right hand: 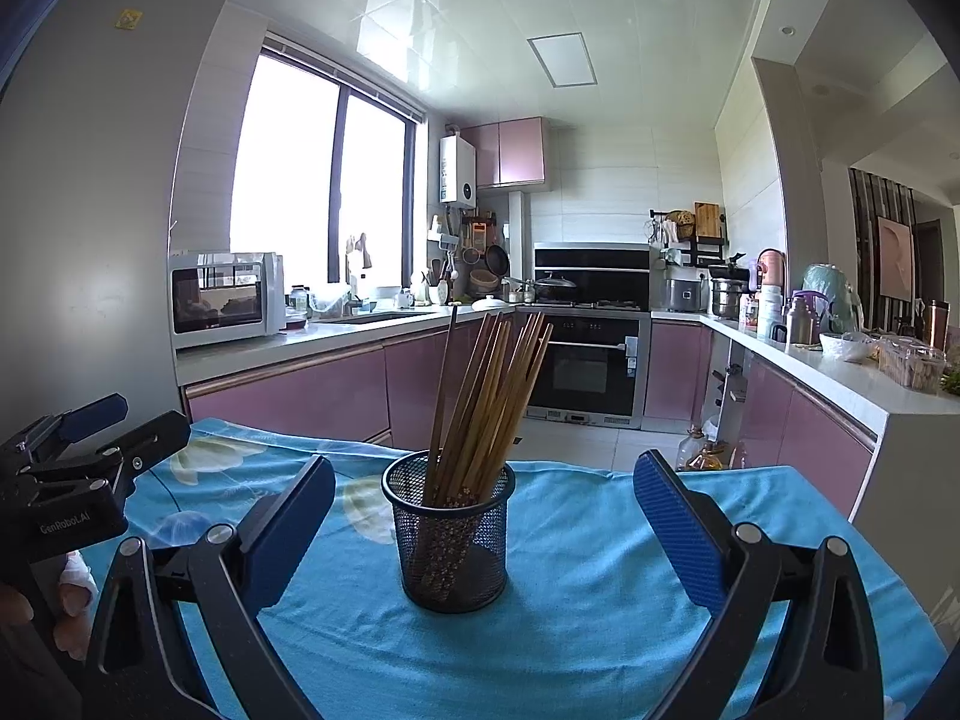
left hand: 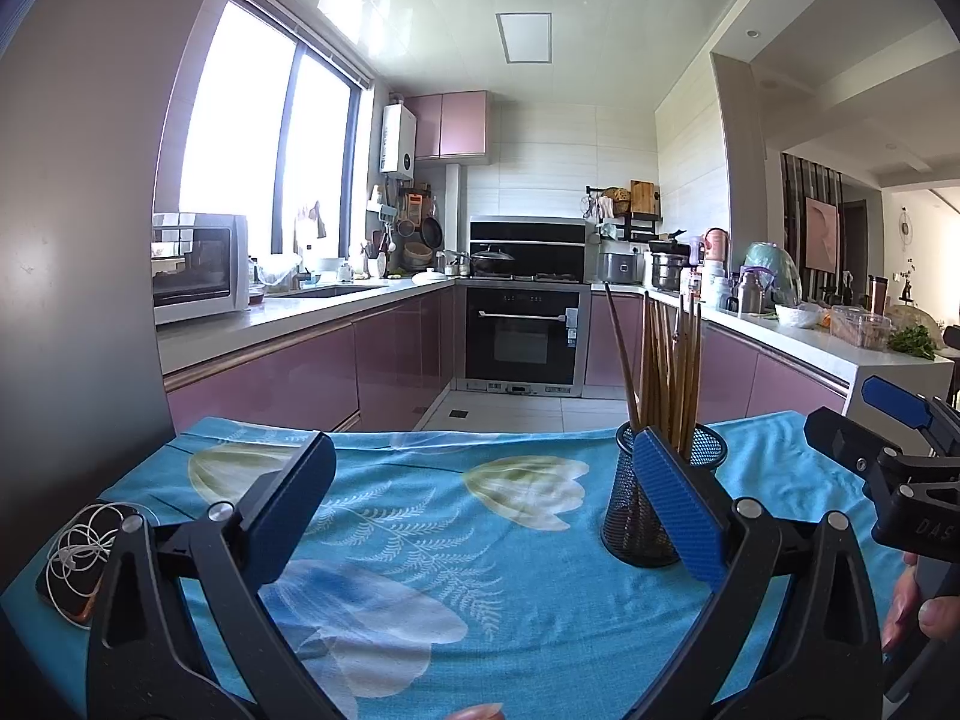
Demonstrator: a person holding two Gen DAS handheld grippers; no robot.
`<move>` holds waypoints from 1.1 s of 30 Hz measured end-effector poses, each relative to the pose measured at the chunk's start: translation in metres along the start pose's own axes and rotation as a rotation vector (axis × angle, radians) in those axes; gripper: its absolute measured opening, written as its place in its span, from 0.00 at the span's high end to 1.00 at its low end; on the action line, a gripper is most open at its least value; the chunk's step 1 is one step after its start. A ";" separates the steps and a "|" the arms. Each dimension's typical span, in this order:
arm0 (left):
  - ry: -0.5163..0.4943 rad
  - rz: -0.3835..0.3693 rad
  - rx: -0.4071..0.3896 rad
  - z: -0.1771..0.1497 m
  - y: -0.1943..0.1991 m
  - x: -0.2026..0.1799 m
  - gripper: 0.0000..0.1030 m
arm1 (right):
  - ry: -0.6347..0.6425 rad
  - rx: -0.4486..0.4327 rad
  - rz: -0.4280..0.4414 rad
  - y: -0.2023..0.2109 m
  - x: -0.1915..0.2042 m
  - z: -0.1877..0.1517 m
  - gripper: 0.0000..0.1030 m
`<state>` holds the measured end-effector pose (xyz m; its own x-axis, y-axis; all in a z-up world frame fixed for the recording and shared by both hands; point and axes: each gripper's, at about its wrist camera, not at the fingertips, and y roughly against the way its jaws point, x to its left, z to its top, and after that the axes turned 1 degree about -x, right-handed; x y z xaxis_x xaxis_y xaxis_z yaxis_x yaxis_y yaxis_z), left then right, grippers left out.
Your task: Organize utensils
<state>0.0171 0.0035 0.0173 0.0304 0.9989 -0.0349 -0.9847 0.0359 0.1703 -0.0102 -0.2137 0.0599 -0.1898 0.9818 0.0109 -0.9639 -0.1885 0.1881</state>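
Standing upright in your mesh cup (right hand: pixel 451 537) at twelve o'clock, the chopsticks (right hand: pixel 489 402) lean right. Your left hand-held gripper (left hand: pixel 486 510) and right hand-held gripper (right hand: pixel 485 531) are both spread, empty.

One mesh holder (right hand: pixel 451 540), roughly ten chopsticks (right hand: pixel 489 402), one earphone cable (left hand: pixel 84 546)

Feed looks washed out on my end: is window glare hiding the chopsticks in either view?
Left wrist view: the window is blown out white, but the chopsticks stand clear against the cabinets. Right wrist view: same overexposed window, chopsticks sharp in the mesh holder; fisheye bends both frames' edges.
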 end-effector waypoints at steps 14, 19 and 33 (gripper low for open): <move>-0.001 -0.001 -0.001 0.000 0.000 0.000 0.05 | -0.001 0.002 0.002 -0.001 0.000 0.000 0.06; -0.001 0.000 -0.001 0.000 0.000 0.000 0.05 | -0.001 0.001 0.001 0.000 0.000 0.000 0.06; -0.001 0.001 0.001 -0.001 0.000 0.000 0.05 | -0.004 0.007 0.001 -0.003 0.001 -0.001 0.06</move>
<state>0.0166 0.0033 0.0159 0.0300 0.9990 -0.0336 -0.9846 0.0353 0.1715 -0.0078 -0.2126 0.0582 -0.1903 0.9816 0.0146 -0.9623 -0.1895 0.1951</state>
